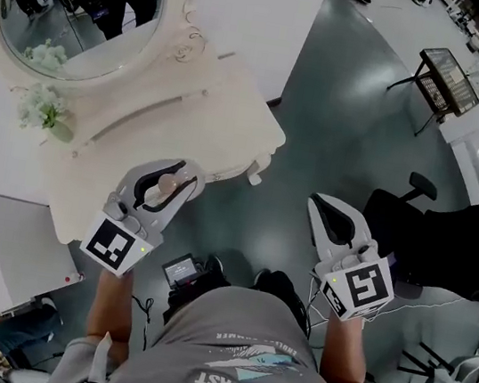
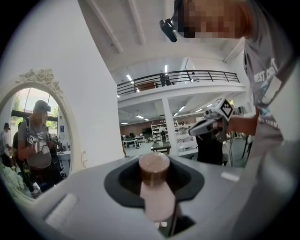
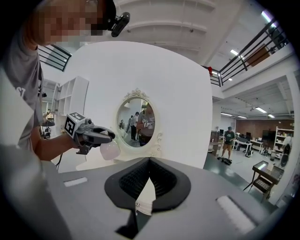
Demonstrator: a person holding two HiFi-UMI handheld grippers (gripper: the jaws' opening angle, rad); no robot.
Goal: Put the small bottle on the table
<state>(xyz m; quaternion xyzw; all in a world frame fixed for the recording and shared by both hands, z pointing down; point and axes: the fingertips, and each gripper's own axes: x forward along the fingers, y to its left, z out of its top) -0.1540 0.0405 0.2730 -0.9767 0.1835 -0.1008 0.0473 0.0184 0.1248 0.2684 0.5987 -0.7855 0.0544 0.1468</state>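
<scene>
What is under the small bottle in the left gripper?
The front edge of the white table lies below the small bottle, held in the left gripper. The gripper covers the spot directly beneath, so contact cannot be seen.

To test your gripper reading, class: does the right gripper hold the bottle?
No: the right gripper is shut on nothing, and the bottle sits in the left gripper.

The bottle (image 2: pixel 157 197) is blurred close to the camera, its base hidden down between the left tool's (image 1: pixel 180 177) jaws. In the head view only a pale sliver shows there. Beyond the tool, the mirror (image 1: pixel 78 16) is cut off by the top edge.
</scene>
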